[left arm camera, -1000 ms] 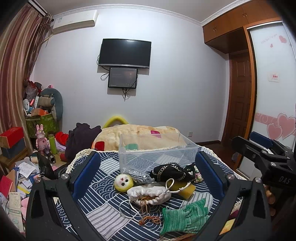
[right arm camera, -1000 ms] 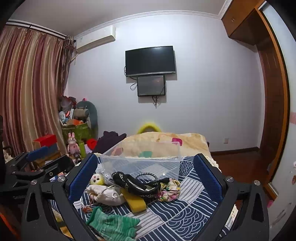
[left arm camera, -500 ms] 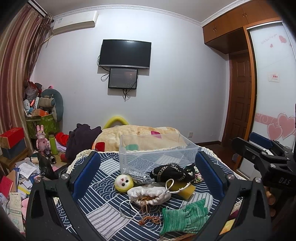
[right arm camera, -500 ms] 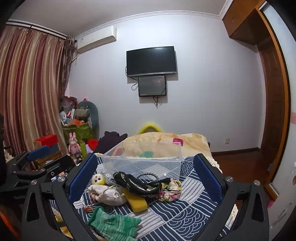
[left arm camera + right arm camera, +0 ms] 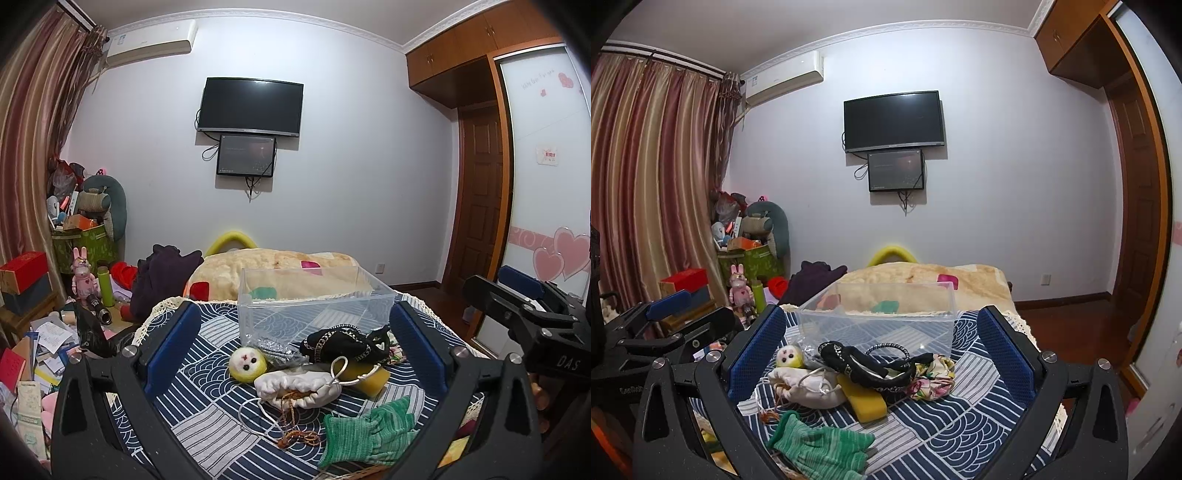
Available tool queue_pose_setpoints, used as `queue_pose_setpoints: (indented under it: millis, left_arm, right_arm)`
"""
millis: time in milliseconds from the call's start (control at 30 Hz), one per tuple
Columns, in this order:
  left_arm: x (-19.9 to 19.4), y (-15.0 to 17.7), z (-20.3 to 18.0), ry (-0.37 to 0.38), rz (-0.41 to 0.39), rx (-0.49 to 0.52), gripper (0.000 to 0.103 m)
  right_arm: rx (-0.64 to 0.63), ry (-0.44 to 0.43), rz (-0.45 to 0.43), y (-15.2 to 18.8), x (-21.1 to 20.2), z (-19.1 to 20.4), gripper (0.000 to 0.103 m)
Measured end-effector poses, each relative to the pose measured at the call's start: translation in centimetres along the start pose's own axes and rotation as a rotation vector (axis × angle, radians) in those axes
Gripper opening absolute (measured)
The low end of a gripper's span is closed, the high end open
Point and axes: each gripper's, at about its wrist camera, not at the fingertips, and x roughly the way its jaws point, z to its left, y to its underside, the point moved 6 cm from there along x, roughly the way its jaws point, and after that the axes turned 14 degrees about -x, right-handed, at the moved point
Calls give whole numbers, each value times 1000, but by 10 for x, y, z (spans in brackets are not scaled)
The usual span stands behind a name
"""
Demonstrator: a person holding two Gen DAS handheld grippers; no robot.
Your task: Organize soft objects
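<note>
While both grippers gape, soft objects (image 5: pixel 310 369) lie ahead between fingers (image 5: pixel 173 343).

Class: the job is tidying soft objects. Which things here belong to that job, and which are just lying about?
Job: green gloves, white drawstring pouch, yellow sponge, black fabric piece, floral cloth, yellow plush ball, clear bin.

Lying about: wall TV, red box, pink bunny figure.

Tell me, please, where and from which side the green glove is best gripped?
Grip the green glove at its cuff, probably coming from above with the right gripper. The glove lies flat and apart from the pile, nearest the camera, and the cuff is its free, bunched end, so the fingers can pinch it cleanly.
</note>
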Motion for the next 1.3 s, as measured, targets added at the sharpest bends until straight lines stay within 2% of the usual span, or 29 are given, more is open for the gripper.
queue_pose_setpoints:
  millis: [700, 800, 900, 933, 967, 1000, 1033, 1067, 1133, 1167, 1267, 1300]
  left_arm:
    - [2, 2, 2, 22, 30, -28, 103]
    - [5, 5, 5, 24, 59, -33, 103]
    - [8, 10, 11, -9, 78, -33, 103]
    - [10, 12, 14, -19, 87, -33, 102]
    - [11, 15, 16, -24, 96, -33, 96]
    - [12, 19, 18, -29, 110, -34, 91]
    - [14, 23, 20, -32, 131, -34, 82]
    - [17, 28, 22, -38, 157, -34, 80]
    - [21, 35, 27, -48, 188, -41, 76]
    - [22, 39, 29, -51, 202, -43, 72]
    - [27, 53, 34, -60, 251, -47, 70]
    - [29, 58, 37, -70, 268, -48, 70]
  right_arm:
    - [17, -23, -3, 1, 0, 1, 103]
    - [28, -52, 17, 4, 3, 2, 103]
    - [39, -79, 55, 10, 9, 5, 103]
    - [37, -81, 68, 13, 11, 6, 103]
    - [30, -80, 80, 15, 13, 8, 103]
    - [21, -79, 92, 18, 15, 11, 101]
    - [14, -83, 101, 20, 16, 13, 96]
    - [5, -89, 111, 22, 18, 15, 89]
    - [-6, -108, 143, 29, 22, 20, 80]
    - [-5, -123, 163, 32, 25, 22, 77]
    - [6, -177, 229, 45, 35, 27, 66]
    - [11, -201, 257, 51, 39, 29, 65]
